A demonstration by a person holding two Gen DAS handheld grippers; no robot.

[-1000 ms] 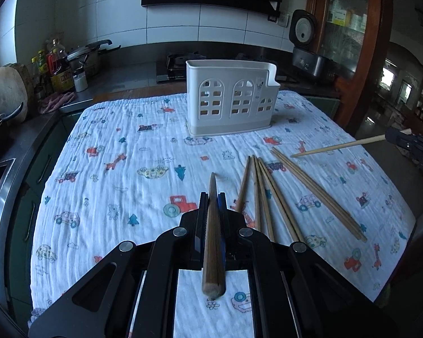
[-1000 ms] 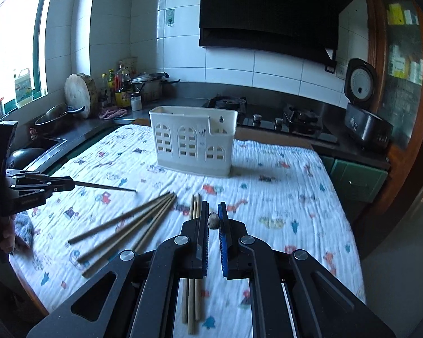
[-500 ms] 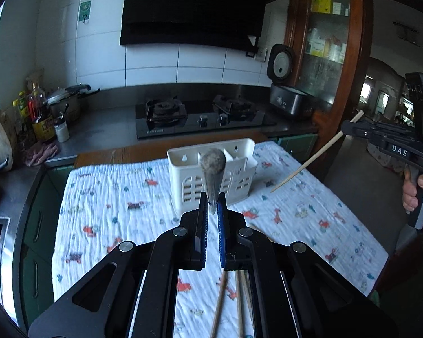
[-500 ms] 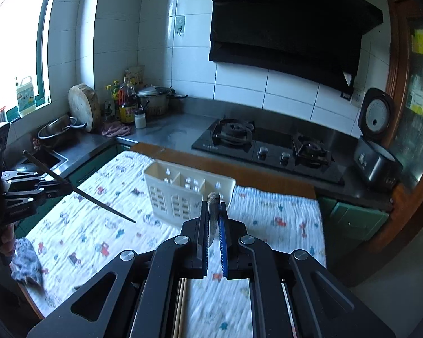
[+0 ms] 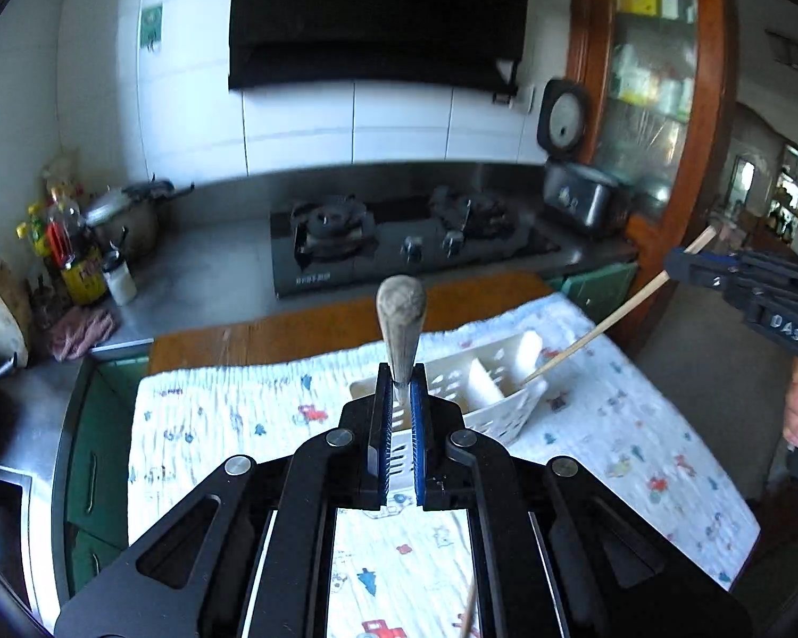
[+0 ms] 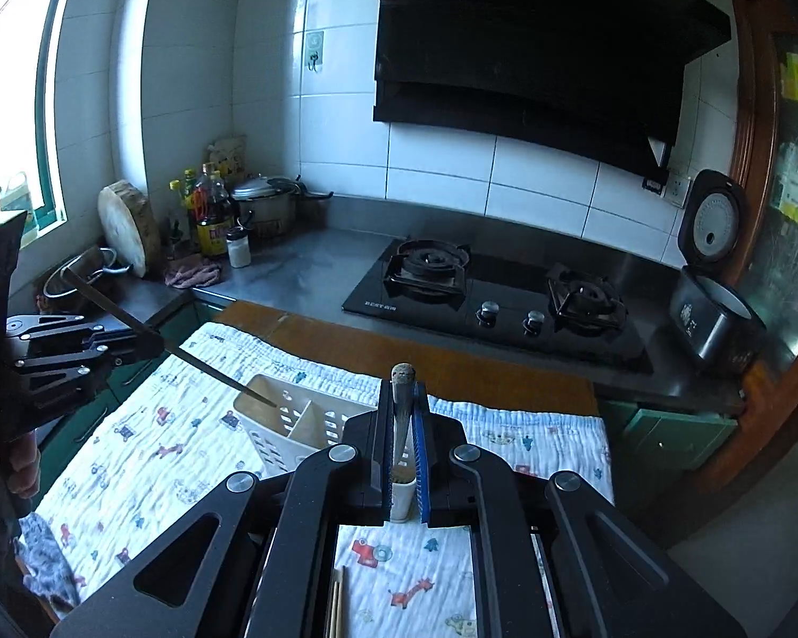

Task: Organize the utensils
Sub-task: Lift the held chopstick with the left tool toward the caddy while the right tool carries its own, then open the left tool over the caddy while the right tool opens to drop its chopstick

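- Both pairs of jaws are clamped tight, each on one chopstick: the left gripper (image 5: 399,420) holds a dark chopstick (image 5: 401,319) that stands up between its blue pads with the thick end on top, and the right gripper (image 6: 403,446) holds a lighter chopstick (image 6: 401,409) the same way.
- Loose chopsticks (image 6: 337,609) lie on the patterned cloth (image 6: 143,457) at the near edge of the table, below the right gripper.
- Just past the fingertips, a white holder (image 6: 287,425) stands on the cloth toward the far edge; both held chopsticks point their thin tips down at its compartments.
- Beyond the table's bare wooden strip (image 5: 292,329) sit a gas stove (image 6: 495,303) and a rice cooker (image 6: 713,287) on the counter.
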